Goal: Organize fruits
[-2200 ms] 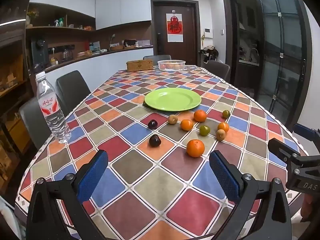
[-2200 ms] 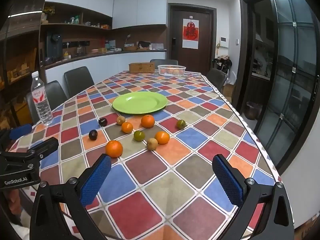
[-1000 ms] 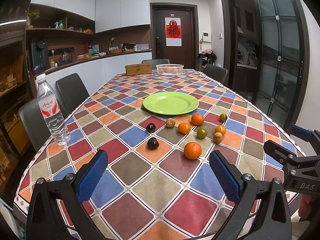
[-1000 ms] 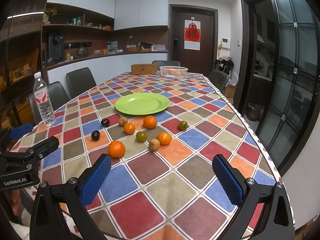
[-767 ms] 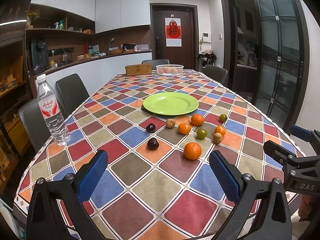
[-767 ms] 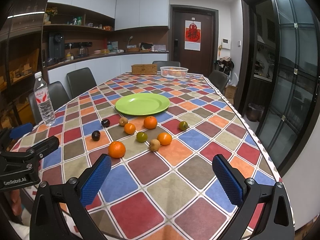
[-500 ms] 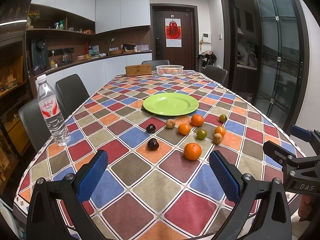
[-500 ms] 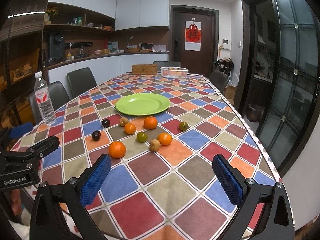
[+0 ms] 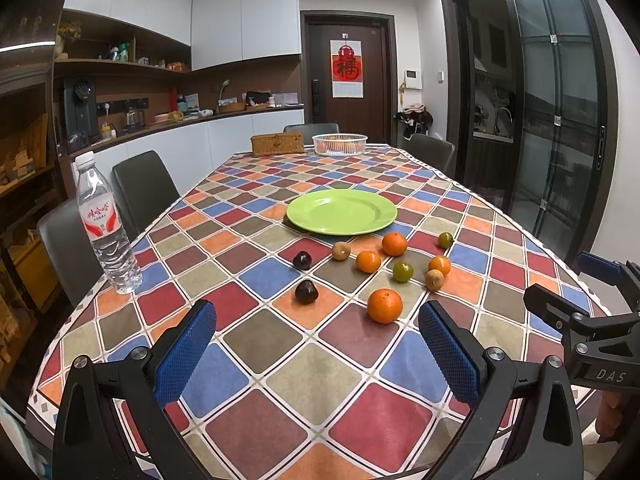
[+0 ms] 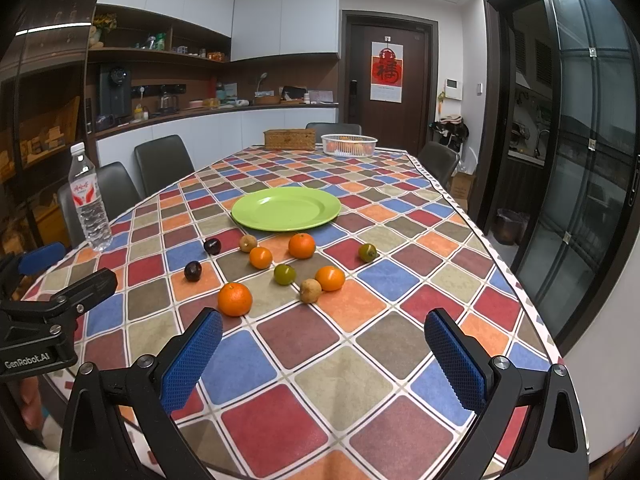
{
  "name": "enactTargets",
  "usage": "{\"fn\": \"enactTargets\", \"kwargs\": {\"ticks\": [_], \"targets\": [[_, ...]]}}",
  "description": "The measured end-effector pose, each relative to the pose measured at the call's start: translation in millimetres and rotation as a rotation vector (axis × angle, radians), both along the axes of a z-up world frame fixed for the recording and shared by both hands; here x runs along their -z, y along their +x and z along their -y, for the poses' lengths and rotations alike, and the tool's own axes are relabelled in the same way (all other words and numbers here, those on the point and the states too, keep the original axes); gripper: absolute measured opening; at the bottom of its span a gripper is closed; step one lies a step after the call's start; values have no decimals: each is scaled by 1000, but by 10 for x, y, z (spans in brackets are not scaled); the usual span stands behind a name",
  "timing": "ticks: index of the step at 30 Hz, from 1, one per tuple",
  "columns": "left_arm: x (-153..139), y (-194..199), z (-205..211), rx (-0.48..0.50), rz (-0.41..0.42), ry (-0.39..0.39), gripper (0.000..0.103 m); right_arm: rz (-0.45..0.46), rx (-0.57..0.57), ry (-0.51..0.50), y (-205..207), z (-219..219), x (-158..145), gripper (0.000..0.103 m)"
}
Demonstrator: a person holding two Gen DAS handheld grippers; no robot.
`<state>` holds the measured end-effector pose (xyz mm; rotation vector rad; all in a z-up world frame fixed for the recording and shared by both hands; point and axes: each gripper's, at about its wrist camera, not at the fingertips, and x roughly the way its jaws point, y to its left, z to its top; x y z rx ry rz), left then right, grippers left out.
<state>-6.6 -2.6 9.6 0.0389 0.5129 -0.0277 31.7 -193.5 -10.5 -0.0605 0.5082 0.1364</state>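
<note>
An empty green plate [image 9: 342,211] [image 10: 286,208] lies mid-table on the chequered cloth. In front of it lie several loose fruits: a large orange [image 9: 385,305] [image 10: 235,299] nearest me, smaller oranges [image 9: 394,243] [image 10: 302,245], two dark plums [image 9: 306,291] [image 10: 193,271], green fruits [image 9: 402,271] [image 10: 285,274] and brown ones [image 9: 435,280] [image 10: 310,290]. My left gripper [image 9: 316,352] is open and empty, above the near table edge. My right gripper [image 10: 323,356] is open and empty, to its right.
A water bottle [image 9: 104,226] [image 10: 88,204] stands at the left table edge. A white basket [image 9: 339,144] and a wicker box [image 9: 277,143] sit at the far end. Dark chairs [image 9: 144,192] line the left side. Glass doors are on the right.
Both grippers have barely moved, only a slight rise since the earliest frames. The fruits and plate lie as before.
</note>
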Motion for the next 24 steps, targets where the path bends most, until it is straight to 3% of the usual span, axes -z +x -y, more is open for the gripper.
{"fn": "enactTargets", "kwargs": {"ticks": [24], "targets": [[10, 34, -7, 17, -10, -10, 103, -1, 0, -4, 10, -33, 0, 102]]}}
